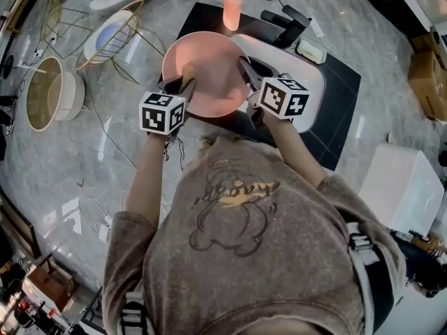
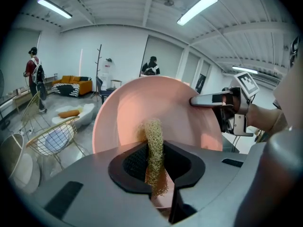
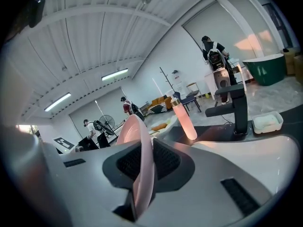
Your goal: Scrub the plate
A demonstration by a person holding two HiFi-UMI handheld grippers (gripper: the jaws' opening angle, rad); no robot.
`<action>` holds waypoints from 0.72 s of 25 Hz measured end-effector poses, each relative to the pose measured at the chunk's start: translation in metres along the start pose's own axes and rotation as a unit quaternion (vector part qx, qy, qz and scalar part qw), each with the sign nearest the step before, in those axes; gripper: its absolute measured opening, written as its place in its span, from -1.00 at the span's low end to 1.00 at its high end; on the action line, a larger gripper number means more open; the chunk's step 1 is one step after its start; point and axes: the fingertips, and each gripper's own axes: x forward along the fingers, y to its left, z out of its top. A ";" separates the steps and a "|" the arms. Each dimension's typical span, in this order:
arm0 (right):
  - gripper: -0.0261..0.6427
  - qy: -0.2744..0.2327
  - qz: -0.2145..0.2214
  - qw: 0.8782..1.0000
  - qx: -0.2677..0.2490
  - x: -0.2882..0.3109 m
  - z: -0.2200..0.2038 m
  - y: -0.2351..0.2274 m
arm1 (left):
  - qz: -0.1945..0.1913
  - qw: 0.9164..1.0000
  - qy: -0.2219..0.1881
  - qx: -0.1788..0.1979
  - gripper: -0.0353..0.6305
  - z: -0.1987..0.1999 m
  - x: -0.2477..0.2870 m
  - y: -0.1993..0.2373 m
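Observation:
A pink plate (image 1: 209,61) is held tilted over the white sink (image 1: 314,82). My right gripper (image 1: 248,75) is shut on the plate's right rim; in the right gripper view the rim (image 3: 142,141) runs edge-on between the jaws of that gripper (image 3: 141,176). My left gripper (image 1: 183,88) is at the plate's lower left edge. It is shut on a golden mesh scrubber (image 2: 154,150), which lies against the plate's face (image 2: 175,112). In the left gripper view my left gripper (image 2: 156,176) faces the right gripper (image 2: 222,105) across the plate.
A pink soap bottle (image 1: 232,9), a black faucet (image 1: 286,25) and a soap dish (image 1: 311,49) stand behind the sink. A wire basket (image 1: 115,37) and a round white basin (image 1: 49,93) sit to the left. A white box (image 1: 401,183) is at the right.

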 end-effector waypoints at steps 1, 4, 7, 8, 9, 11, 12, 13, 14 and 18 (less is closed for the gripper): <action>-0.79 -0.001 -0.001 1.000 0.004 0.000 0.001 -0.001 | -0.004 1.000 0.004 0.001 -0.66 -0.003 0.001 -0.004; -0.79 -0.006 -0.006 1.000 0.013 0.002 0.002 -0.006 | -0.020 1.000 0.014 0.005 -0.66 -0.012 0.006 -0.019; -0.79 -0.011 -0.010 1.000 0.018 0.003 0.004 -0.010 | -0.039 0.999 0.020 0.012 -0.66 -0.017 0.012 -0.036; -0.79 -0.011 -0.010 1.000 0.019 0.003 0.004 -0.010 | -0.044 0.999 0.021 0.015 -0.66 -0.017 0.013 -0.041; -0.78 -0.012 -0.011 1.000 0.019 0.004 0.005 -0.011 | -0.049 0.998 0.022 0.017 -0.66 -0.017 0.015 -0.046; -0.78 -0.010 -0.010 1.000 0.020 0.005 0.004 -0.011 | -0.058 0.998 0.021 0.020 -0.66 -0.016 0.019 -0.054; -0.78 -0.009 -0.008 1.000 0.019 0.005 0.003 -0.010 | -0.062 0.998 0.020 0.022 -0.66 -0.014 0.021 -0.059; -0.78 -0.007 -0.005 1.000 0.019 0.006 0.002 -0.009 | -0.066 0.997 0.019 0.023 -0.66 -0.012 0.022 -0.063; -0.78 -0.005 -0.002 1.000 0.018 0.006 0.002 -0.007 | -0.070 0.997 0.018 0.025 -0.66 -0.010 0.023 -0.067; -0.78 0.005 0.013 1.000 0.008 0.009 -0.002 0.002 | -0.082 0.996 0.008 0.021 -0.66 0.002 0.025 -0.076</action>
